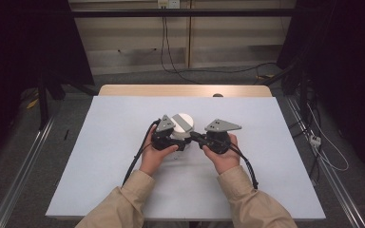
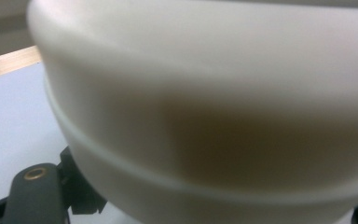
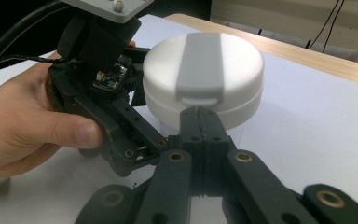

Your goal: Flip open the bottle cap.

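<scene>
I see a round white container (image 1: 182, 124) sitting just above the centre of the high view, on a smooth pale sheet that covers the table (image 1: 109, 156). The container is matt plastic, squat and drum-shaped, with a domed lid crossed by a flat grey strap that ends in a rounded tab at the front edge. A thin raised seam rings the body where lid meets base, clear in the left tool view.

My left tool (image 1: 165, 136) is at the container's left side, its black jaws clamped on the body low down; in the right tool view its angular black links and brass rivets press against the white wall.

My right tool (image 3: 200, 122) has its two black jaws pressed flat together with nothing between them, tips just below the grey tab, in the lower middle of the right tool view. Whether the tips touch the tab I cannot tell.
</scene>
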Demonstrator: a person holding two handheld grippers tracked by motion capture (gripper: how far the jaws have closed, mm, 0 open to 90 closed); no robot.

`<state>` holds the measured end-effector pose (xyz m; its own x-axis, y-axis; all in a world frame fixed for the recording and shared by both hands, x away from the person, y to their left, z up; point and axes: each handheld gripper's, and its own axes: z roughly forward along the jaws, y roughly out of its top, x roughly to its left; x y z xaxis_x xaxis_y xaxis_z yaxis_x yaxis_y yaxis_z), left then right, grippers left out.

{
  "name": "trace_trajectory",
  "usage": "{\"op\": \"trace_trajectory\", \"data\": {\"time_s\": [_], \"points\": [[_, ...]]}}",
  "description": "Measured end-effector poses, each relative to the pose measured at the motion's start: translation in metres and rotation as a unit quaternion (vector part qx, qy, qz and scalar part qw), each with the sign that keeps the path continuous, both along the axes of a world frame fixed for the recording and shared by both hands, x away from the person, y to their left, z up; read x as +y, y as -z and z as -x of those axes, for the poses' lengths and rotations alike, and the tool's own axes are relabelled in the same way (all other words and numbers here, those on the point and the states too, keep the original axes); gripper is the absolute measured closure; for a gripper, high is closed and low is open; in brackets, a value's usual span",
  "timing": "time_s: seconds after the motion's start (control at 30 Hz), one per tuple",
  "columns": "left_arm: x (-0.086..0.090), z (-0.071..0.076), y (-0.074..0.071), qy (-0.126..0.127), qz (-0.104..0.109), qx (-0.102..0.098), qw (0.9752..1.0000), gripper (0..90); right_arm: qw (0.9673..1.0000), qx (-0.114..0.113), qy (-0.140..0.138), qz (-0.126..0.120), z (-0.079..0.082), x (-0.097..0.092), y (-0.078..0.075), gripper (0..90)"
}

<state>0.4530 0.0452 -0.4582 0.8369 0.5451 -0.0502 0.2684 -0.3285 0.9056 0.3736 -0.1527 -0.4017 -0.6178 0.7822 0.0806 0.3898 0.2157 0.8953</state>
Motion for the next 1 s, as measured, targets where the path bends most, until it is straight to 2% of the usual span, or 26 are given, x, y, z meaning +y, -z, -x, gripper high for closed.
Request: {"op": "trace_trajectory", "data": {"time_s": [0.07, 0.53, 1.0], "points": [[0.000, 0.000, 0.000, 0.000, -0.001, 0.000, 1.0000, 18.2, 1.0000, 0.000, -0.002, 0.006, -0.001, 0.002, 0.000, 90.0], [0.000, 0.000, 0.000, -0.001, -0.001, 0.000, 1.0000, 18.2, 1.0000, -0.005, -0.004, -0.005, -0.001, 0.002, -0.003, 90.0], [0.000, 0.000, 0.000, -0.001, -0.001, 0.001, 1.0000, 18.3, 0.9997, -0.022, -0.007, 0.000, -0.008, 0.008, -0.019, 90.0]]}}
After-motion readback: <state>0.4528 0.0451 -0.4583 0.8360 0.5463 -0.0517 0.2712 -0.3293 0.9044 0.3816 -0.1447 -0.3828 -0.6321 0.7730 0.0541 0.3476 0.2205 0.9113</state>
